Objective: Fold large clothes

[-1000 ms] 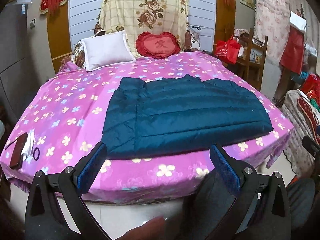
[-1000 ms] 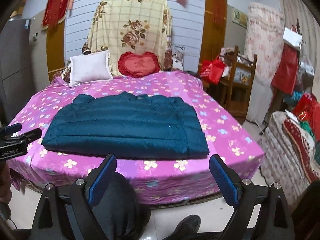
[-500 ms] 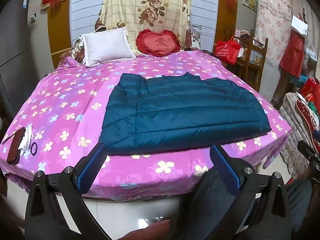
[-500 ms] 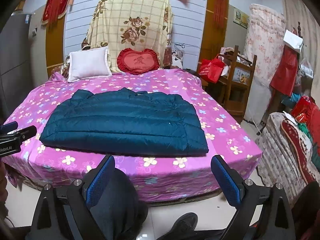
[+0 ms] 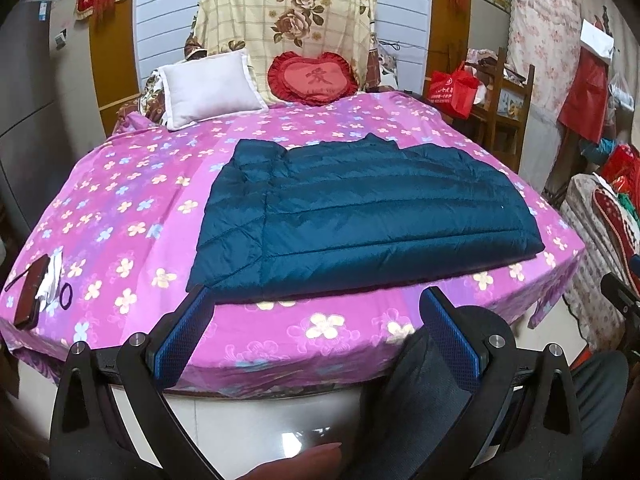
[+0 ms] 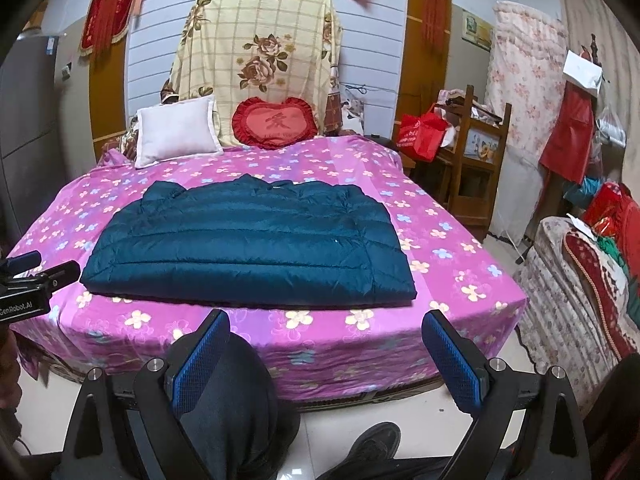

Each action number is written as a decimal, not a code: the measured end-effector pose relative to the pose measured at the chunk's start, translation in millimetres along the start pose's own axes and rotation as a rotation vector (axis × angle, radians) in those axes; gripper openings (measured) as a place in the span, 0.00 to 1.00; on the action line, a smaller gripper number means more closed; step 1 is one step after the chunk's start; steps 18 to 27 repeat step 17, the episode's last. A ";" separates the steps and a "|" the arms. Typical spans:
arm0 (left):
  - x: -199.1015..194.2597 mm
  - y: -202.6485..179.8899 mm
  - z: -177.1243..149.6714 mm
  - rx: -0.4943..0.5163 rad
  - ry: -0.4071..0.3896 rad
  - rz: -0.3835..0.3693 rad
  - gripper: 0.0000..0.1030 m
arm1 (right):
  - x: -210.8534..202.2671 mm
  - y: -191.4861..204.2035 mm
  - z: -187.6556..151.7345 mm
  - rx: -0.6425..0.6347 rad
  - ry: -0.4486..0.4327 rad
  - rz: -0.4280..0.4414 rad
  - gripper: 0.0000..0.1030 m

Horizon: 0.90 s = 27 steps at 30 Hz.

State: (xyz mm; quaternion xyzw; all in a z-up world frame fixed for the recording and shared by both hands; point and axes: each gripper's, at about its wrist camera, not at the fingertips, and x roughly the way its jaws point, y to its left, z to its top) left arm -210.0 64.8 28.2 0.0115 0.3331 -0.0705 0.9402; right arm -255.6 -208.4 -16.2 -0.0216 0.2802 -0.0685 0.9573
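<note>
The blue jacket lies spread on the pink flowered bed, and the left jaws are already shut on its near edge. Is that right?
Not quite. The blue jacket does lie spread on the pink flowered bed, but the left gripper has its jaws wide open, short of the jacket's near edge and holding nothing. The left wrist view shows it.

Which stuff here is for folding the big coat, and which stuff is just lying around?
For the job:
blue puffy coat, spread flat on the bed
left gripper, open
right gripper, open

Just lying about:
white pillow
red heart cushion
red bag
wallet and hair tie near the bed's edge
</note>
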 end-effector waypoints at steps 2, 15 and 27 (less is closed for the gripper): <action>0.4 -0.2 0.0 0.001 0.000 0.000 1.00 | 0.6 -0.7 -0.9 0.003 0.002 0.001 0.93; -0.5 0.7 -4.9 0.003 -0.016 -0.026 1.00 | 3.0 3.5 -4.8 0.004 0.004 0.010 0.93; -1.5 0.1 -5.7 0.014 -0.024 -0.021 1.00 | 3.3 4.1 -5.0 0.003 0.003 0.006 0.93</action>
